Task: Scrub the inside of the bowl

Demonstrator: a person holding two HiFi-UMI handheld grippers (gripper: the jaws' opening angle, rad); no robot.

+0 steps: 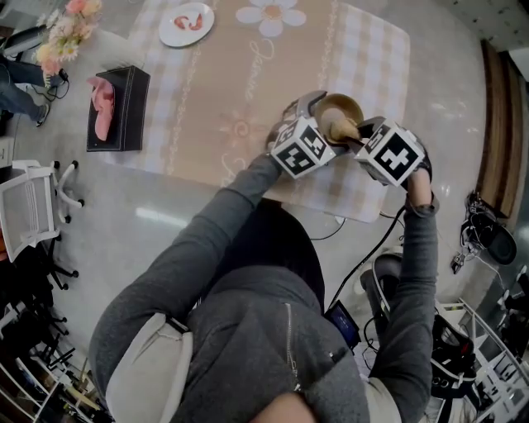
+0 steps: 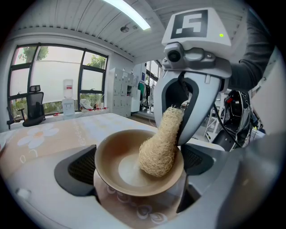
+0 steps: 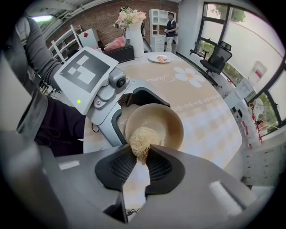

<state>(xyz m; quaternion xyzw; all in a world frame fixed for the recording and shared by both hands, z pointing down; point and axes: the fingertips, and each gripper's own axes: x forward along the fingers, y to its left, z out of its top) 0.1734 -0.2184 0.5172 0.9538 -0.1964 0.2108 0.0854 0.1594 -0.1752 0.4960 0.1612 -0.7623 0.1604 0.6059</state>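
Head view first: where's the bowl?

The bowl (image 1: 347, 106) is at the near right corner of the cloth (image 1: 364, 66) on the table (image 1: 161, 124), hemmed in by both tools. The left gripper (image 1: 318, 111) meets it from the left, and the right gripper (image 1: 357, 136) from the near right.

Is the left one actually holding it?

Yes. In the left gripper view the jaws stand wide, with a dark pad (image 2: 78, 167) on either side, and the bowl is clamped between them. Its mouth tips toward that camera. I can't tell whether its base touches the cloth.

And the right one?

In the right gripper view the jaws are pinched together on the thin end of a loofah (image 3: 140, 143). The fat end is inside the bowl.

Where inside?

It lies against the inner wall on the side nearest the right gripper and reaches down to the edge of the flat bottom. The far side of the inner wall is bare.

Anything else on the table?

A white plate (image 1: 186, 23) sits at the far left of the cloth. Just left of the cloth is a black box (image 1: 124, 116) with something pink on top. Pink flowers (image 1: 68, 29) stand farther left, at the far corner. Grey sleeves (image 1: 413, 273) run from both grippers back to the person at the near edge.
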